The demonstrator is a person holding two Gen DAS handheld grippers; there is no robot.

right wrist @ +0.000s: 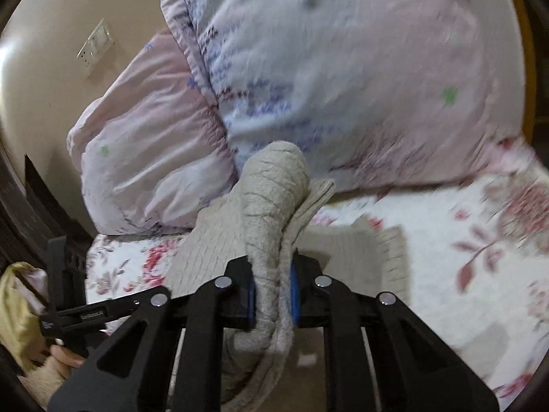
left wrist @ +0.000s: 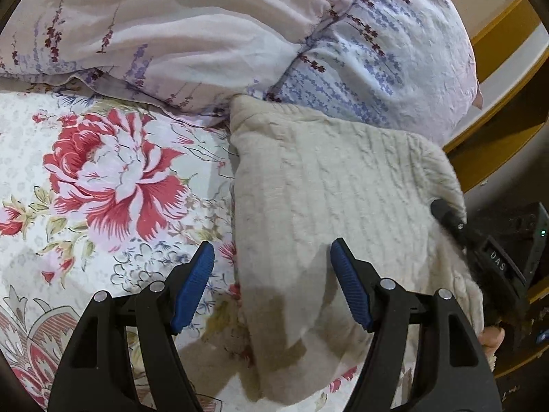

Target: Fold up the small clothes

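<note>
Beige garment [left wrist: 326, 185], red-floral bedsheet [left wrist: 113, 178]

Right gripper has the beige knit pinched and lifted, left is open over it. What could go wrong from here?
1. The right gripper is clamped on a thick bunch of the beige knit garment, apparently several layers; the fold may come out lumpy or uneven.
2. The garment's far corner sits against the pillow; pulling could drag it.
3. The left gripper hangs open straddling the garment's edge over the floral bedsheet; closing there might catch sheet too.

left wrist: close, angled down | right wrist: close, lower | shared: beige knit garment [left wrist: 326, 185] [right wrist: 274, 185]
</note>
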